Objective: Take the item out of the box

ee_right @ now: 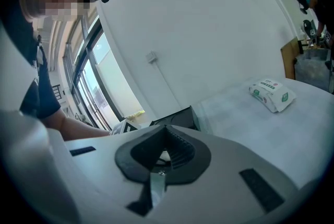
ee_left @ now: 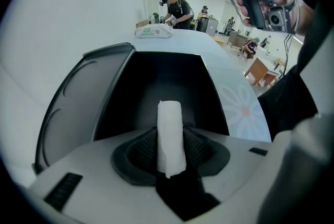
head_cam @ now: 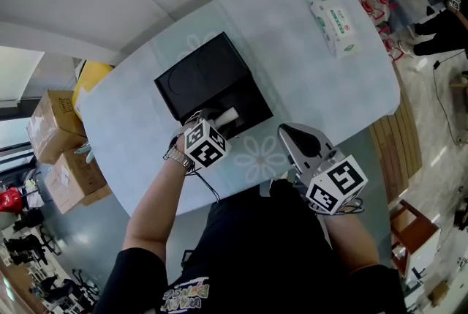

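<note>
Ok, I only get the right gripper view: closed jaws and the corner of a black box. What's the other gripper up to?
Observer: The left gripper is shut on a white roll, over the open black box.
Operator: Anything else inside?
Observer: The left gripper view shows the compartment dark and bare beyond the roll.
Operator: And where's my gripper?
Observer: In the head view the right gripper hangs near the table's near edge, right of the box, apart from it.

white roll [head_cam: 229, 116] partly behind left gripper [head_cam: 217, 124], wipes pack [head_cam: 335, 25] print illegible
</note>
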The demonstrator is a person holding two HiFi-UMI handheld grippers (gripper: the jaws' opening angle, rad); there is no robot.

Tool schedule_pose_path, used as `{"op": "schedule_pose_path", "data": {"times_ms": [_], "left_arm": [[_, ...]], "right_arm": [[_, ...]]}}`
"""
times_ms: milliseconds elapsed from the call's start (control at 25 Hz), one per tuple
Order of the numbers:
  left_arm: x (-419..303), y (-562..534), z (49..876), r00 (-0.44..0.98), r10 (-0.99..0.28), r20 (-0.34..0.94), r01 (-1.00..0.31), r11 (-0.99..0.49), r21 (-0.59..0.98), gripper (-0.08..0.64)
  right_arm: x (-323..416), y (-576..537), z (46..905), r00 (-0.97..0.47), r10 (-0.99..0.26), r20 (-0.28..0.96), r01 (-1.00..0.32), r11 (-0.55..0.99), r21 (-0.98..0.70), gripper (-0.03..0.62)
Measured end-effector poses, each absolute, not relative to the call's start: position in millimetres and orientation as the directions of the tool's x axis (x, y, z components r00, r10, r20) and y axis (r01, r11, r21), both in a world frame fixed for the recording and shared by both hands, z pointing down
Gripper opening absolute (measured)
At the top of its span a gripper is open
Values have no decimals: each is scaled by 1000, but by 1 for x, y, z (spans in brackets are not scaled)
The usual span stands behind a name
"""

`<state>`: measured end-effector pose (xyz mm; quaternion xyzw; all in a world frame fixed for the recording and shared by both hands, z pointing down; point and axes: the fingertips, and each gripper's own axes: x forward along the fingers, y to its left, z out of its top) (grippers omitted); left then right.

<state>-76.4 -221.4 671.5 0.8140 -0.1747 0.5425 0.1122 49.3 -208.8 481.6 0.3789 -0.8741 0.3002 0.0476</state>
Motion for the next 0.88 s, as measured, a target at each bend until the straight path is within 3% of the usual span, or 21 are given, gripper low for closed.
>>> {"op": "schedule_pose_path", "data": {"times_ms": [440, 880], "left_arm": [[-77, -221, 670, 345, -194, 918, -416, -909, -35, 146], [-76, -229, 617, 413, -389, 823, -550, -827, -115, 144]], "right_arm": [[49, -203, 477, -716, -631, 301, -684, 545, -484, 9], [50, -186, 462, -743, -612, 272, -659, 594, -462, 9]]}}
